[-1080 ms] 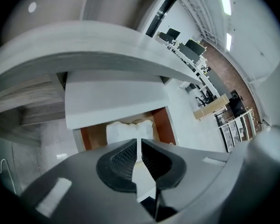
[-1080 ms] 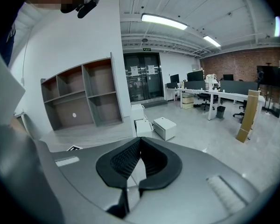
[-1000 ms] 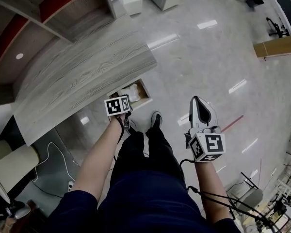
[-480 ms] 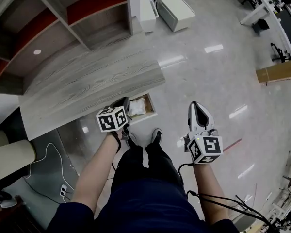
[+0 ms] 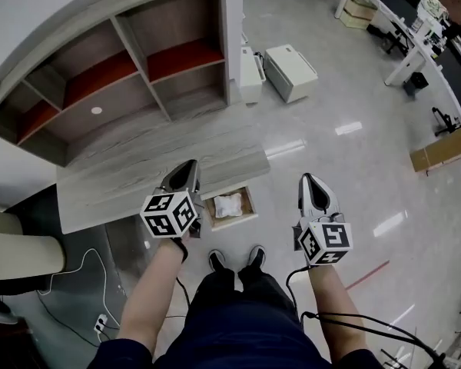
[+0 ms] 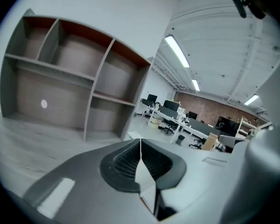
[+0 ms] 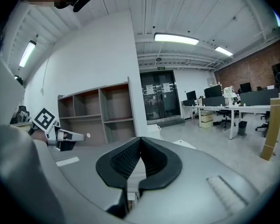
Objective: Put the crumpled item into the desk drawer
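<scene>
The crumpled white item (image 5: 229, 204) lies inside the open drawer (image 5: 251, 208), just below the middle of the head view. It is too small to tell paper from cloth. The drawer's back end is hidden under the table (image 5: 131, 179) edge. The left gripper (image 5: 190, 166) hangs over the table's front edge and the right gripper (image 5: 307, 179) over the bare floor (image 5: 361, 167) at the right. Both have their jaws pressed together on nothing.
</scene>
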Motion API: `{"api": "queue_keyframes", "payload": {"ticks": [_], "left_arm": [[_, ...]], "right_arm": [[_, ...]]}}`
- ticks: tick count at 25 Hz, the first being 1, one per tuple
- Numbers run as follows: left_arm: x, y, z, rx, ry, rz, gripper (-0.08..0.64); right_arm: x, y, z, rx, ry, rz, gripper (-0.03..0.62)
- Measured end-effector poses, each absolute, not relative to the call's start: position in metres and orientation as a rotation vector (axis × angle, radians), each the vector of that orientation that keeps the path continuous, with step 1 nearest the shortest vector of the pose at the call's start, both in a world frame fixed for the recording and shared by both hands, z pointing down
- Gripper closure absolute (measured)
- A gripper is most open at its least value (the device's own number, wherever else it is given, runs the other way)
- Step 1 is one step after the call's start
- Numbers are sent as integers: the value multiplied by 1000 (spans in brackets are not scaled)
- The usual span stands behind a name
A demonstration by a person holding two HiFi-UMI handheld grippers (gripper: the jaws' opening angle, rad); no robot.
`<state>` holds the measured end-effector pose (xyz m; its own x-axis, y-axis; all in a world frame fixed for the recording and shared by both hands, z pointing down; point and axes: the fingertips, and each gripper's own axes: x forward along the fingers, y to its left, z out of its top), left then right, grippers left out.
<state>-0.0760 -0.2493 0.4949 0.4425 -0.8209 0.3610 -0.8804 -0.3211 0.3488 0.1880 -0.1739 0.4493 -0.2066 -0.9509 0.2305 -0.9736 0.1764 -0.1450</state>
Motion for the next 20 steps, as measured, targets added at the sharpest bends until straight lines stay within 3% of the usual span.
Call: {"api": "queue_keyframes", "payload": {"ticks": [9, 20], "left_arm": [[-68, -236, 385, 2358, -1478, -44, 554], [-69, -209, 304, 2669, -1695, -12, 555]], "right_arm": [[169, -179, 384, 1900, -2520, 281, 584], [146, -172, 309, 1868, -2611, 2, 584]]}}
